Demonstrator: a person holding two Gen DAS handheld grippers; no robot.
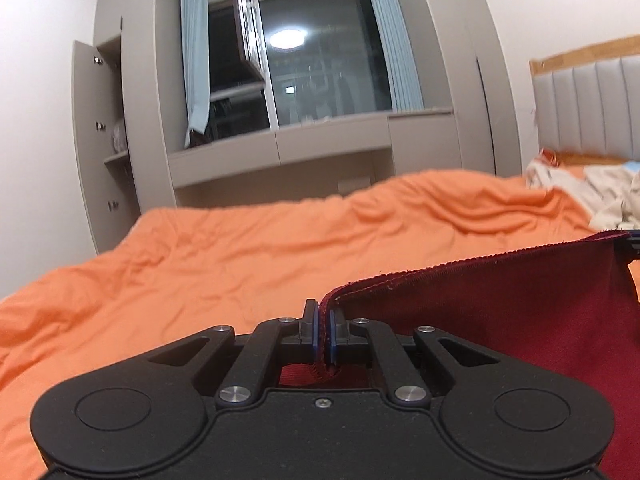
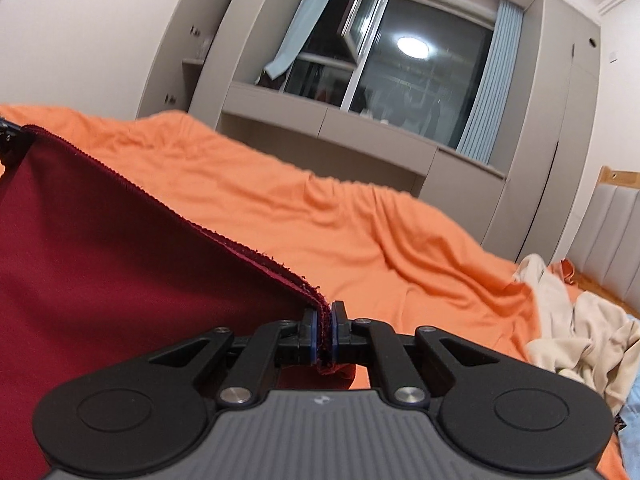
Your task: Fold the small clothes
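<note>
A dark red garment (image 1: 500, 312) hangs stretched between my two grippers above an orange bed. My left gripper (image 1: 322, 320) is shut on one top corner of its ribbed hem. My right gripper (image 2: 325, 328) is shut on the other top corner of the red garment (image 2: 120, 248). The hem runs taut from corner to corner. The right gripper's tip (image 1: 634, 246) shows at the right edge of the left wrist view, and the left gripper's tip (image 2: 6, 136) at the left edge of the right wrist view. The garment's lower part is hidden.
The orange bedspread (image 1: 260, 248) covers the bed in front. A pile of cream clothes (image 2: 580, 336) lies near the padded grey headboard (image 1: 592, 108), with a light blue cloth (image 2: 634, 420) beside it. Grey cabinets (image 1: 332, 148) and a dark window stand behind the bed.
</note>
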